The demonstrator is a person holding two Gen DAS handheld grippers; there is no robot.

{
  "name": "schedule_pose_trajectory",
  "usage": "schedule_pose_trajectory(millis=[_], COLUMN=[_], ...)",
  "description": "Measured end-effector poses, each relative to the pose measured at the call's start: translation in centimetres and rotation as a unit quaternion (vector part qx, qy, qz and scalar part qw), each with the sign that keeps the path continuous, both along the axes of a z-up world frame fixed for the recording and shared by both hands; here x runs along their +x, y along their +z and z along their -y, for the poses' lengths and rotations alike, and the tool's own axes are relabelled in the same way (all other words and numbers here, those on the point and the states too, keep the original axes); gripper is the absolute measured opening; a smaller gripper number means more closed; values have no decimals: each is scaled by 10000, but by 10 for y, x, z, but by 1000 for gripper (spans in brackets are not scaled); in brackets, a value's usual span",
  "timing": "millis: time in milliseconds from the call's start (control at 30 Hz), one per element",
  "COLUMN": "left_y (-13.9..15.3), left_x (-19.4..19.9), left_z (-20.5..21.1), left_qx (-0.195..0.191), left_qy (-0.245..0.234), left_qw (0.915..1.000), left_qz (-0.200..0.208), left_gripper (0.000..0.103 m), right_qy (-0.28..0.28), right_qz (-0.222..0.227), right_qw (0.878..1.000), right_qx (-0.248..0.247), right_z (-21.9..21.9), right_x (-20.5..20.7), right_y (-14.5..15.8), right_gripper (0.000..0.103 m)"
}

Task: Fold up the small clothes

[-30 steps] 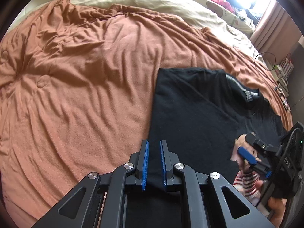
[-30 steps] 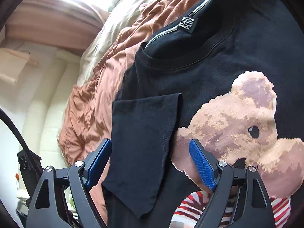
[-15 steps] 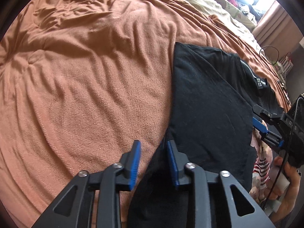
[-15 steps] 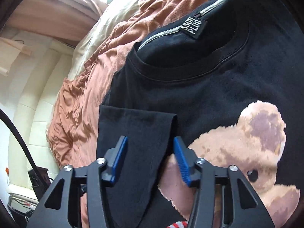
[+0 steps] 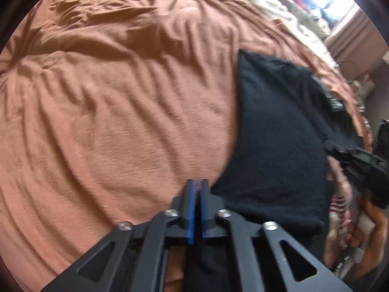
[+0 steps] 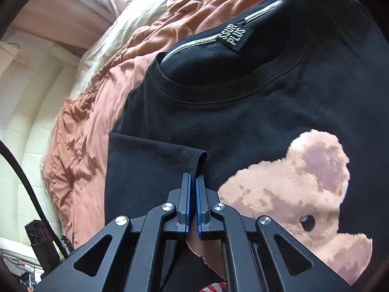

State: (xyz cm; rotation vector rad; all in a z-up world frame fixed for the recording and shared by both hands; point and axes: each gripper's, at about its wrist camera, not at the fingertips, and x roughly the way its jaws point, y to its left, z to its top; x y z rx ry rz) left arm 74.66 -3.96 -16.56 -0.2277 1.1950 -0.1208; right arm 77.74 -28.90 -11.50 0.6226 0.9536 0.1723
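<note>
A black T-shirt (image 6: 243, 112) with a brown bear print (image 6: 304, 182) and a neck label (image 6: 233, 35) lies flat on the bed. One sleeve (image 6: 145, 170) is folded in over the chest. My right gripper (image 6: 193, 176) is shut on that sleeve's cuff corner. In the left wrist view the shirt (image 5: 279, 133) shows as a dark panel on the right. My left gripper (image 5: 197, 182) is shut at the shirt's left lower edge, with black cloth running under its jaws. The right gripper (image 5: 357, 163) shows blurred at the far right, with a hand (image 5: 369, 221) below it.
A rumpled orange-brown blanket (image 5: 109, 97) covers the bed to the left of the shirt. Cream bedding (image 6: 136, 19) lies beyond it. A pink curtain (image 5: 352, 34) hangs at the back right. A black cable (image 6: 24, 175) and a padded white wall (image 6: 29, 97) are at the bed's side.
Both grippers have closed: the right one moved in onto the folded sleeve's cuff, the left one shut at the shirt's edge after standing open around it.
</note>
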Motion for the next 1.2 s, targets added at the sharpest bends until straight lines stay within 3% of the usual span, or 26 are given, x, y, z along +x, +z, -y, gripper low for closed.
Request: schedule_pose_trajectory(millis=[167,233,267,300,367,433,500,633,833,900,1000,1100,1200], left_y=[9,15,19,25,36,52,68,102,144,156,179,195,207], left_x=[-9,-14,-17,-22,-29,-41,-53,-80,-114,-129,-156,-184,-205], left_z=[-20,-23,-24,-27,-26,-27,-25,-18,-4,1,17,33,49], left_qx=[-354,-321,-342,-380,-390,-278,-139,-23,-22,-139,281,445,647], left_qy=[91,24,28,54,122,226,265,169,60,-43,-278,-579,-644], left_qw=[9993,9995,9994,9992,9991,9988,9981,9957,9945,9939,9896,9850,9833], left_qz=[25,59,64,72,143,326,544,905,1041,1093,1381,1563,1577], left_gripper=[2,8,11,19,35,66,85,98,100,103,103,103,103], right_qy=[-80,13,33,47,68,198,253,275,254,217,72,78,23], right_qz=[42,115,150,225,367,379,369,441,602,642,728,721,828], right_qw=[9979,9956,9946,9929,9890,9871,9851,9806,9770,9769,9753,9742,9705], right_qx=[-648,-935,-1030,-1166,-1430,-1543,-1660,-1888,-2028,-2026,-2082,-2137,-2263], right_z=[-6,-12,-14,-16,-22,-25,-27,-21,-4,1,11,16,21], right_x=[-15,-27,-32,-41,-57,-76,-92,-131,-189,-208,-238,-267,-297], right_y=[29,46,52,62,78,92,103,127,165,176,192,201,213], right_gripper=[2,13,35,65,78,78,78,78,79,84,88,103,103])
